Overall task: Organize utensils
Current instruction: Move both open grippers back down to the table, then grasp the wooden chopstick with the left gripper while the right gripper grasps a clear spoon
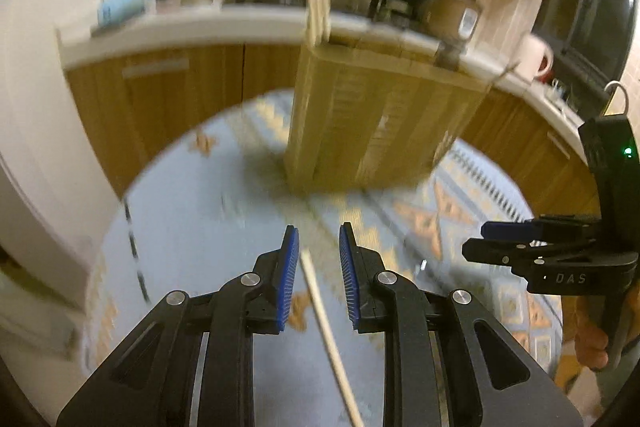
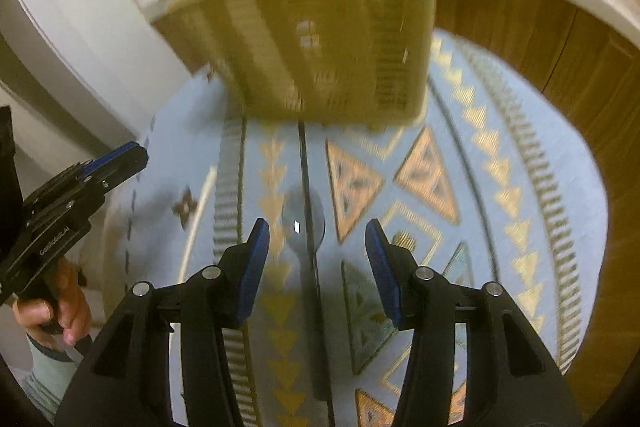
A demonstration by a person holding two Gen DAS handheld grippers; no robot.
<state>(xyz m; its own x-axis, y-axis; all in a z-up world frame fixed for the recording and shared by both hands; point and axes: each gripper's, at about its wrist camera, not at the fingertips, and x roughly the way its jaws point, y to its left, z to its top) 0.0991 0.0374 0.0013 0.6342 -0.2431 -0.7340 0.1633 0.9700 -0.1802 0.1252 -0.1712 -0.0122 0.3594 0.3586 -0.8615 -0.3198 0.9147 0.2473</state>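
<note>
Counting one wooden stick (image 1: pixel 328 327) lying loose between the left gripper (image 1: pixel 319 239)'s slightly parted fingers; one spoon (image 2: pixel 306 227) between the right gripper (image 2: pixel 317 231)'s wider, empty fingers; blurred wooden holder (image 2: pixel 320 39) on the patterned cloth (image 2: pixel 500 163).

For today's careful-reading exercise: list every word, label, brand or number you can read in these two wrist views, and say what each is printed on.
"DAS" – white letters on the body of the right gripper, seen from the left wrist view.
"GenRobot.AI" – small white print, only just readable, on the body of the left gripper, seen from the right wrist view.
Printing on the wooden utensil box: too blurred to read.
Label on the brown jar on the counter: too blurred to read.
</note>
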